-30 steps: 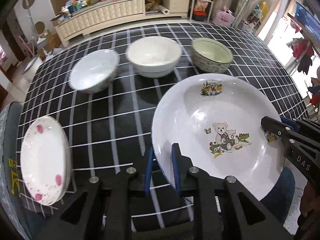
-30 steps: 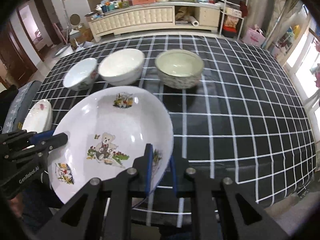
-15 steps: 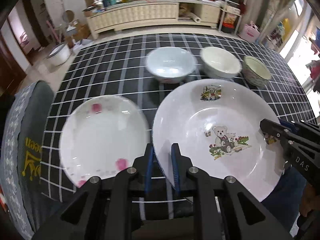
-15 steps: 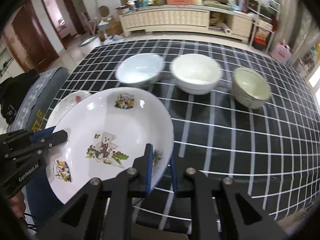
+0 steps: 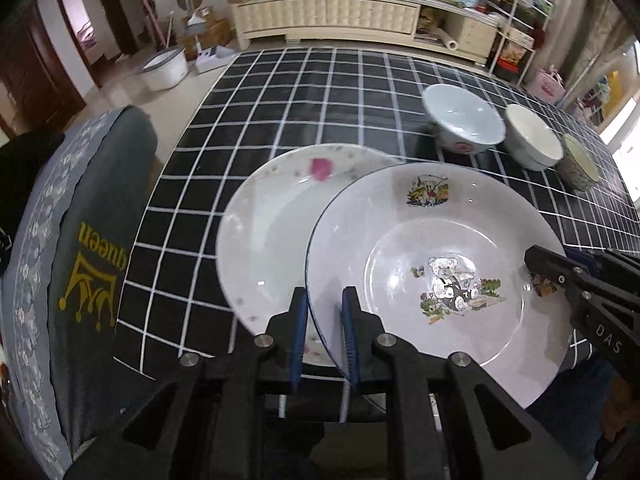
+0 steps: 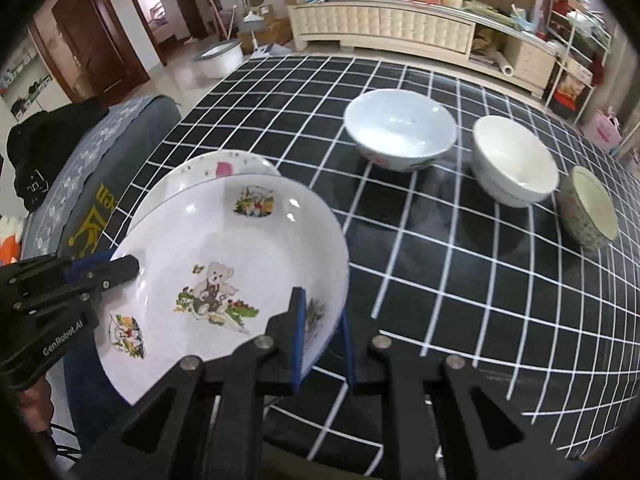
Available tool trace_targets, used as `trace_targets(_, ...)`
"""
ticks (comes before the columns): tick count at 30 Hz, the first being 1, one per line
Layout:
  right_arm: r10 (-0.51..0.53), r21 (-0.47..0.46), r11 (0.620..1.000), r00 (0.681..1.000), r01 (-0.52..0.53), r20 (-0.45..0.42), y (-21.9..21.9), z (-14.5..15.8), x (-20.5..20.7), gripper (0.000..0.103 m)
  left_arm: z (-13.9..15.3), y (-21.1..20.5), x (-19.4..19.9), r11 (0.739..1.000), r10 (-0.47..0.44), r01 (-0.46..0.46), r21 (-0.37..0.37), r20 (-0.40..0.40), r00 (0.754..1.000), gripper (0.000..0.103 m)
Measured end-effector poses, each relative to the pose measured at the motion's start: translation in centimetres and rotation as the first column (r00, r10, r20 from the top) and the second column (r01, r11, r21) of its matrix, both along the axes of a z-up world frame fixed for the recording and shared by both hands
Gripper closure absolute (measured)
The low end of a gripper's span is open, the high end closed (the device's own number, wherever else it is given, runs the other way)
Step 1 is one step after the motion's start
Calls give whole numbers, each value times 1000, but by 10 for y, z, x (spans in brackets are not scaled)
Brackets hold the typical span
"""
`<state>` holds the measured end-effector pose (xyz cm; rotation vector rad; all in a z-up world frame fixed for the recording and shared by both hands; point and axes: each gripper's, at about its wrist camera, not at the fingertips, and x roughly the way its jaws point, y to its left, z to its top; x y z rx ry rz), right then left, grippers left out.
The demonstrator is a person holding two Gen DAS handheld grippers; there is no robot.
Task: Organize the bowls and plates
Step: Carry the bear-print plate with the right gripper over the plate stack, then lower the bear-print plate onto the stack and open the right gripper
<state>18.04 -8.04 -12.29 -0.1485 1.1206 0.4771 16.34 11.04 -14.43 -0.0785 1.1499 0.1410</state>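
Black grid-check tablecloth [image 5: 304,92], cluttered sideboard behind. Step, as judged: carrying bear plate [image 5: 440,264] to stack on pink-spot plate [image 5: 272,224], left-centre of left view. Left gripper [image 5: 325,332] clamped on its near rim, bottom centre; right gripper [image 6: 322,340] clamped on opposite rim. Next: centre over pink-spot plate, lower level, release both. Bowls upper right.

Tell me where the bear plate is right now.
The bear plate is held off the table between both grippers, left gripper and right gripper each clamping its rim, partly over the pink-spotted plate, with three bowls beyond.
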Motion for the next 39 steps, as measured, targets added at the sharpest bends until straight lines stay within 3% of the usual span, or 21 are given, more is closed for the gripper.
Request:
trace_targets(16,68,-19,997,997,-68,-26,47,-13,16,85,-28,42,12,999,42,-43,-21,-54,998,90)
trace_targets(20,68,2,998,996,-68,-63,54,-22,23,86,-27,46,14,1000,28,-29,-5,-39,999,93)
trace_targets(23,78,7,997,995,-78,-60,61,-24,23,87,-23,43,20,999,-12,10,-48,-28,1000,94)
trace_targets(26,75,16,997,994,-74,-74,63,-25,25,86,-25,37,26,1000,-28,28,-4,-32,999,94)
trace_targets(33,61,-10,998,996,-62,-65,58,-22,24,86,-30,38,27,999,-15,13,-37,-42,999,94)
trace_targets(39,52,20,998,998,-51,-28,45,-5,18,86,-23,36,22,999,-3,2,-40,-37,999,94)
